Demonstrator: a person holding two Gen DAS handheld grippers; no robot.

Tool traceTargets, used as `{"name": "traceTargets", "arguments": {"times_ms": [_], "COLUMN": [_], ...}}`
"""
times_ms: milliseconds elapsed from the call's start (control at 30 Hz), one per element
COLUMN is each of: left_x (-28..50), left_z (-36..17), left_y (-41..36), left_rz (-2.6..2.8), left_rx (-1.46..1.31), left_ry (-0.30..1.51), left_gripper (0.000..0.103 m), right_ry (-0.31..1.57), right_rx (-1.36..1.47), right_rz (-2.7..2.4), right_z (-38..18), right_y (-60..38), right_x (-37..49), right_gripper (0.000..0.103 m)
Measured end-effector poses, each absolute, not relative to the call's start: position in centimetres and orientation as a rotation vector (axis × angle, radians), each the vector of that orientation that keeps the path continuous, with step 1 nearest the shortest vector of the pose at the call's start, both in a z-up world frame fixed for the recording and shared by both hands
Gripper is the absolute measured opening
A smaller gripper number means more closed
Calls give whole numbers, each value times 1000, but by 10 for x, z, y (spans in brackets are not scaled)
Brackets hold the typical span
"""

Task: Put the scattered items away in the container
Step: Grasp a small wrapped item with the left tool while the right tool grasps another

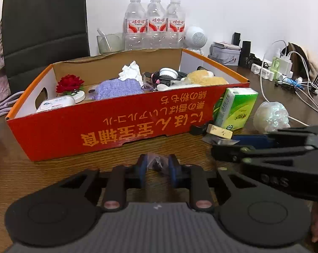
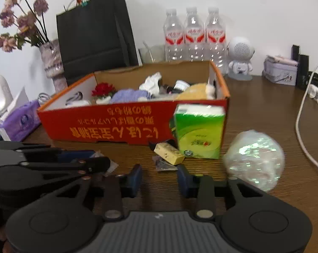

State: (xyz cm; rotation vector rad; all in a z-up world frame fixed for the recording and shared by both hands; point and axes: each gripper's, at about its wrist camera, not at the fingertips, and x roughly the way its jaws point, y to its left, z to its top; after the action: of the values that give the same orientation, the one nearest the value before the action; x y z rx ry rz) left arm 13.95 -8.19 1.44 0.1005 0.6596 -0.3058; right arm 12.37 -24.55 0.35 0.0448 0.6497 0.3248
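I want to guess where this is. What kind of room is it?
Probably a home desk or living-room table: a wooden table against a wall, with water bottles, dried flowers and a power strip.

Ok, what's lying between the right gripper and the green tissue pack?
In the right wrist view, a yellow block and a crumpled clear wrapper lie between the right gripper and the green tissue pack.
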Motion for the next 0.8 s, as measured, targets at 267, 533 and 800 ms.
{"name": "traceTargets", "arguments": {"times_ms": [267,533,800], "left_x": [121,12,-79], "left_z": [19,38,51], "left_y": [-71,-43,-25], "left_rz": [-271,-239,-214], "left_rx": [56,-47,-38], "left_ry": [652,595,548], "left_gripper": [16,15,15], "right_ry": [647,670,556], "right_rx": [50,96,32], "right_rz": [292,427,485], "right_z": [1,8,24], "right_y": [-242,-243,-246], "right_x": [131,50,-65], "right_gripper": [21,21,21]}}
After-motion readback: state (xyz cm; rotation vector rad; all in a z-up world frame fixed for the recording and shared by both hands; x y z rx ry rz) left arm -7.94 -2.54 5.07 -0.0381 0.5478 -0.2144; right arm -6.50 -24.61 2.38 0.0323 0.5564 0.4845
